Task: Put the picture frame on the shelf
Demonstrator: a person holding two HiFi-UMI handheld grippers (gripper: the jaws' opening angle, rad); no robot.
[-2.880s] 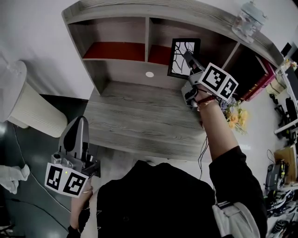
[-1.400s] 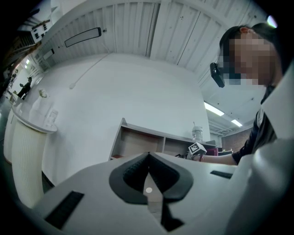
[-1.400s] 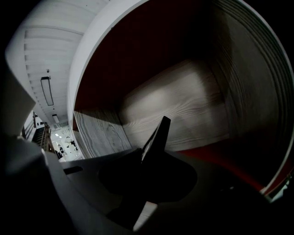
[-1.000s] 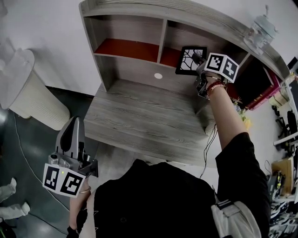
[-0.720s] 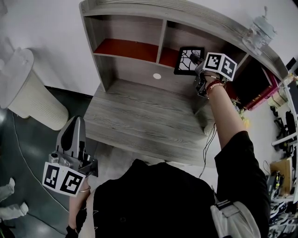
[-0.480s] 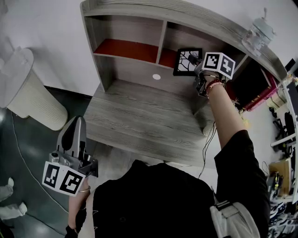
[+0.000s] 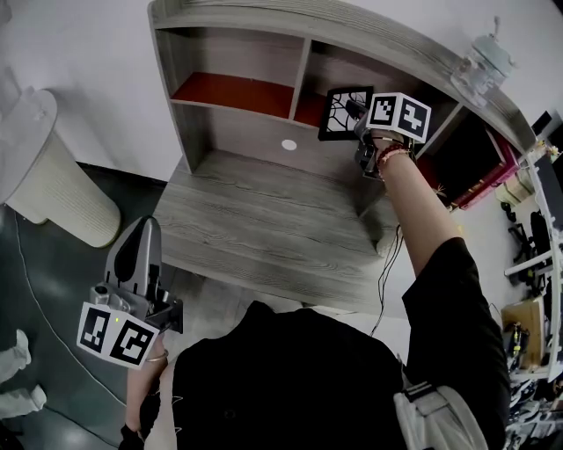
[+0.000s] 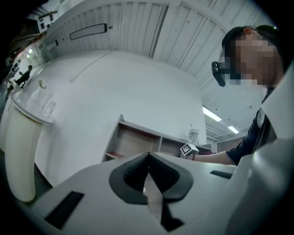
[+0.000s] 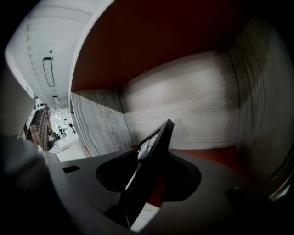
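- Frame (image 7: 342,112) stands in the right-hand bay of the shelf (image 7: 246,19), about 1 o'clock from the person, over that bay's red floor. Its face is turned out to the room.
- Right gripper (image 7: 354,112) reaches in at arm's length. The frame (image 9: 151,156) sits edge-on between its jaws.
- Those jaws are opening. Red floor shows in the gap between the frame and the pad at 3 o'clock, so the grip looks let go. I can't see contact on the other pad.
- In the right gripper view the frame tilts, top toward 1 o'clock. My guess is that it leans back on its own prop. The jaws hide its bottom edge, so I cannot confirm it rests on the floor of the bay.
- The arm comes in from the front at the frame's side edge. That probably lets the gripper draw straight back without brushing the bay walls.
- Left gripper (image 7: 134,264) hangs off the worktop (image 7: 264,220) at 8 o'clock of the head view. It is low, beside the person's body, and well apart from the shelf.
- In its own view the left gripper (image 8: 148,161) has its jaws pressed together with nothing between them. It looks parked out of the way, since the job needs one hand.
- A jar (image 7: 479,63) sits on the shelf top at 2 o'clock, clear of the reaching arm.
- Writing: none readable. The cube (image 7: 398,116) on each gripper carries black-and-white square markers only. The frame's picture is black branching lines on white, with no caption visible.
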